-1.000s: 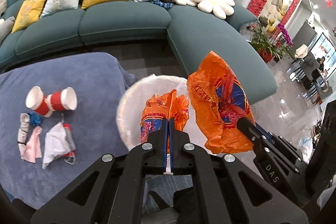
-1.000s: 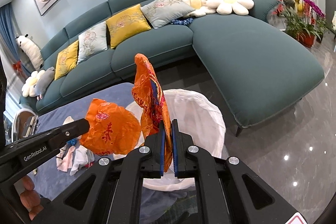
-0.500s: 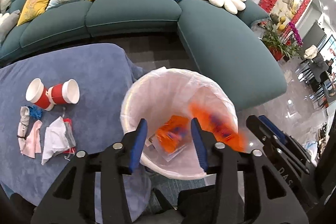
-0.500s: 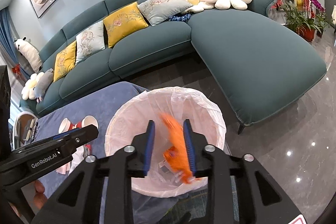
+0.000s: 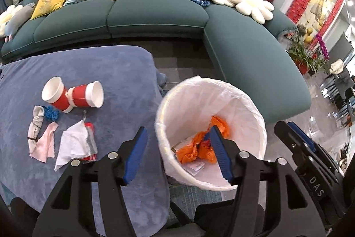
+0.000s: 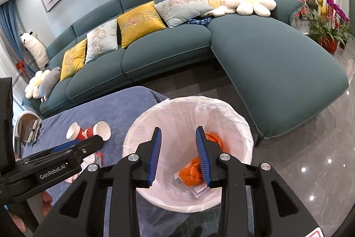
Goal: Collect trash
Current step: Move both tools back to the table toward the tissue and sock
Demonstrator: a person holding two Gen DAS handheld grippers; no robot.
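Note:
A white-lined trash bin [image 5: 244, 99] stands beside a blue-covered table [image 5: 99, 68]. Two crumpled orange plastic bags [image 5: 193, 150] lie at its bottom on some paper scraps, also visible in the right wrist view [image 6: 190, 172]. My left gripper [image 5: 177, 129] hangs over the bin's left rim, its jaws opening with nothing between them. My right gripper [image 6: 178, 129] hovers above the bin [image 6: 221, 103], open and empty. On the table lie two red paper cups [image 5: 73, 97], white tissues [image 5: 73, 143], a pink scrap [image 5: 45, 144] and a small blue wad [image 5: 51, 113].
A teal corner sofa [image 5: 155, 14] with cushions and a plush bear curves behind the table and bin. Potted plants [image 5: 306, 57] stand at the far right. Glossy grey floor [image 6: 310, 159] lies right of the bin. A chair back [image 6: 26, 126] shows at the table's left end.
Both grippers were shut on an orange bag each above the bin. They let go, the bags fell to the bin's bottom, and both jaws now stand apart. The left gripper shifted toward the table.

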